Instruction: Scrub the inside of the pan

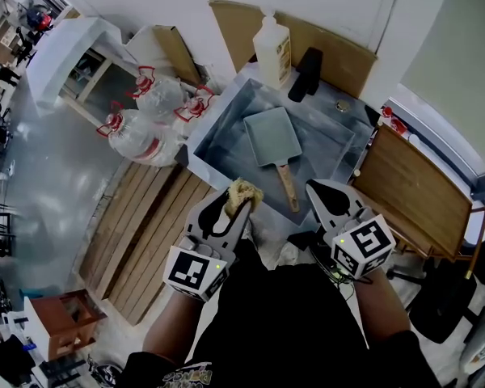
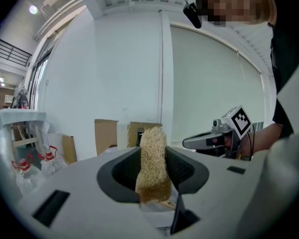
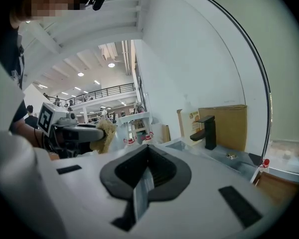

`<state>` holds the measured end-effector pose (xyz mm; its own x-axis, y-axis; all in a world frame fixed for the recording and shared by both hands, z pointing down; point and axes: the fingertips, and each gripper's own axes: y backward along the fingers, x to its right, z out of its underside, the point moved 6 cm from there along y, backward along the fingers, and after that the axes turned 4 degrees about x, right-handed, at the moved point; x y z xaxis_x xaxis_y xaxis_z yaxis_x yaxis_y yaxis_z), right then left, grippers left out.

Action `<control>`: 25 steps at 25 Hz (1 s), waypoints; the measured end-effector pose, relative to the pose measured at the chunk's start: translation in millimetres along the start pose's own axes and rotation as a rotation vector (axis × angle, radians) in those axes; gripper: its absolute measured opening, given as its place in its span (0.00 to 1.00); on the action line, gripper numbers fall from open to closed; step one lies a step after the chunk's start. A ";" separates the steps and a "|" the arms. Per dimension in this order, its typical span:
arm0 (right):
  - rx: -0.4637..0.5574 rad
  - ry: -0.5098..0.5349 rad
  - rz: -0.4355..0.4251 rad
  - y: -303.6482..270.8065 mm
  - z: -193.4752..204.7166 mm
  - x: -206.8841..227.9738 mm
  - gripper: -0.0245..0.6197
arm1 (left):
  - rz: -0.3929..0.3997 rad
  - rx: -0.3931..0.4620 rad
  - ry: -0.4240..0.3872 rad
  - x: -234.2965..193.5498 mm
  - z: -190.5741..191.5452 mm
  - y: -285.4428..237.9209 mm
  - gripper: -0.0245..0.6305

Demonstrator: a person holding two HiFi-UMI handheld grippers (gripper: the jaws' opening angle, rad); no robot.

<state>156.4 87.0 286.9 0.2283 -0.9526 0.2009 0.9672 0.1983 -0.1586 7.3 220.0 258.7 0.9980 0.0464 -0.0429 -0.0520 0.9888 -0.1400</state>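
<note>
Left gripper (image 1: 236, 211) is clamped on a scrubber (image 2: 153, 163): a tan, fibrous pad standing upright between the jaws, with its top poking out past the tips. Right gripper (image 3: 148, 157) is clenched on nothing, jaws pressed together with no gap between them. Both are held side by side in front of the person, pointing roughly level toward the back wall, near each other but not touching; each shows up in the other's gripper view. Pan (image 1: 271, 134) is square and grey, lying flat and open side up in the middle of the sink (image 1: 218, 132), with its wooden handle (image 1: 288, 187) pointing back toward the person. In the head view the scrubber sits over the sink's near rim, just left of the handle's end and apart from the pan; nothing touches the pan's inside. Right gripper's tip is just right of the handle's end, also clear of it. Behind the sink, a white bottle (image 1: 272, 48) stands beside a black faucet (image 1: 305, 74), with cardboard leaning on the wall behind them. Left of the sink are clear water jugs (image 1: 149, 128) with red handles, and wooden slats (image 1: 145, 225) lie on the floor below them. A wooden board (image 1: 412, 188) sits right of the sink.
</note>
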 end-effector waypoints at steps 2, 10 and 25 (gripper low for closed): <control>-0.002 -0.009 -0.003 -1.1 1.0 0.2 0.05 | 0.006 0.005 -0.016 -2.6 0.3 -2.5 0.26; 0.002 -0.057 0.025 -5.7 7.9 6.0 0.05 | 0.017 0.010 -0.034 -13.8 0.2 -18.4 0.26; 0.014 -0.111 0.112 -29.2 9.1 25.4 0.06 | 0.099 -0.019 -0.068 -48.1 8.3 -60.4 0.26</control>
<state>135.0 59.1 305.4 0.3446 -0.8933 0.2887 0.9365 0.3056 -0.1722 -37.3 159.3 277.5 0.9881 0.1537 0.0095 -0.1503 0.9760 -0.1574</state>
